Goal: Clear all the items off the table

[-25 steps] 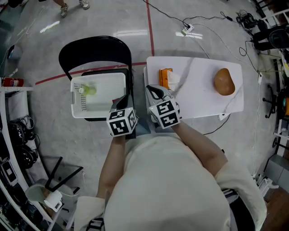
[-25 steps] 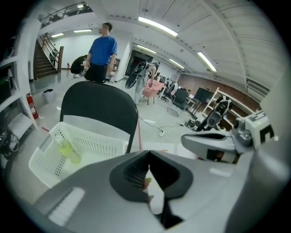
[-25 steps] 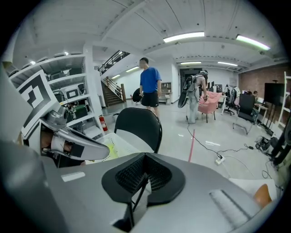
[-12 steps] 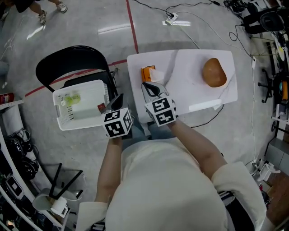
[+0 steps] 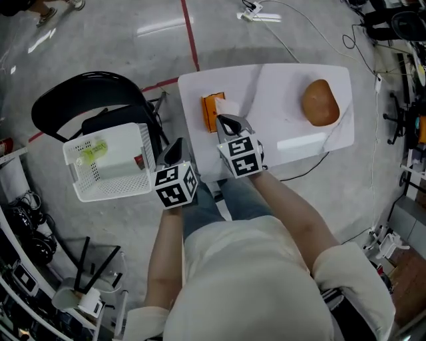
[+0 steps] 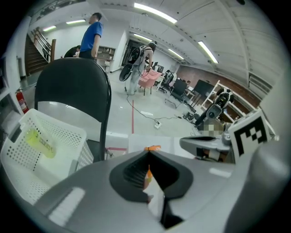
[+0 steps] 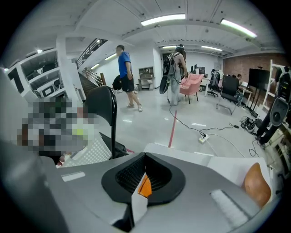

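Note:
On the white table (image 5: 279,80) an orange box (image 5: 212,110) lies near the left edge with a white piece against its right side. A brown rounded lump (image 5: 320,102) sits at the far right. My right gripper (image 5: 228,120) is shut and empty, its tip just short of the box's near right corner. My left gripper (image 5: 177,144) is shut and empty too, hanging between the basket and the table's left edge. The right gripper view shows a strip of the orange box (image 7: 145,185) behind its closed jaws and the brown lump (image 7: 257,184) at the right.
A white perforated basket (image 5: 76,188) rests on a black folding chair (image 5: 73,106) left of the table, with a yellow-green item (image 5: 91,152) inside. Cables and a power strip (image 5: 258,14) lie on the floor beyond. Shelving with gear stands at the far left.
Both grippers have sunk and shifted right. The left one has left the basket's corner for the gap by the table. The right one has come closer to the orange box.

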### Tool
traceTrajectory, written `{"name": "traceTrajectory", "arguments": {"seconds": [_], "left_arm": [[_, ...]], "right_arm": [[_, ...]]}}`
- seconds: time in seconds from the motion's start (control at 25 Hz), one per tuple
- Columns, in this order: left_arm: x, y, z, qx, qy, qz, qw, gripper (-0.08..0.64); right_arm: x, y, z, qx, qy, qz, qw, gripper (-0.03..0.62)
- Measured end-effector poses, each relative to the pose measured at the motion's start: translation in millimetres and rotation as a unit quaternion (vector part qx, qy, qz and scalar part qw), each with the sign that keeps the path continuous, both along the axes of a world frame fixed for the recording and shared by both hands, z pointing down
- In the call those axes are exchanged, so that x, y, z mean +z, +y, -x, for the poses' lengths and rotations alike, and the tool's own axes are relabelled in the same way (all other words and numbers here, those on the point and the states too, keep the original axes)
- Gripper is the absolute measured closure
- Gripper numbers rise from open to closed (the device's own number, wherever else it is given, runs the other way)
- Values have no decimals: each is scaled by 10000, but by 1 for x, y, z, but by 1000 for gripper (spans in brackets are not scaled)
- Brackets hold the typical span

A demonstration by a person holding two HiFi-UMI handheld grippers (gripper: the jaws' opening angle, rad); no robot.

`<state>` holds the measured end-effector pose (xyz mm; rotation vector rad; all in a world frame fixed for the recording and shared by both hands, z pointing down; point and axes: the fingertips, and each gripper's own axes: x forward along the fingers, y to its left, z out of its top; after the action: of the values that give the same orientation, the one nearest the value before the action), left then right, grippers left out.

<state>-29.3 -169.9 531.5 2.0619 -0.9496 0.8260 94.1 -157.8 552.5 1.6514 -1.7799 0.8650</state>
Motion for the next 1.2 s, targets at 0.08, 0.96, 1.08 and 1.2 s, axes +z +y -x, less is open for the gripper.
{"name": "traceTrajectory", "arguments": {"seconds": [0.08,0.96,1.08,1.2], "left_arm": [[11,0,0,-22,-42,68,10000,552],[93,13,8,-87,-386,492,9980,552],[102,15,10,-122,-404,553,9976,552],[109,17,11,-145,-401,610,9972,552]], "right_arm": [[17,-2,-5,47,-13,136,9999,587],[177,-1,-21,557,-17,1396,9886,126],[191,-3,-24,611,21,1490,9869,98],[205,-5,-22,582,-40,1618,9851,87]]}}
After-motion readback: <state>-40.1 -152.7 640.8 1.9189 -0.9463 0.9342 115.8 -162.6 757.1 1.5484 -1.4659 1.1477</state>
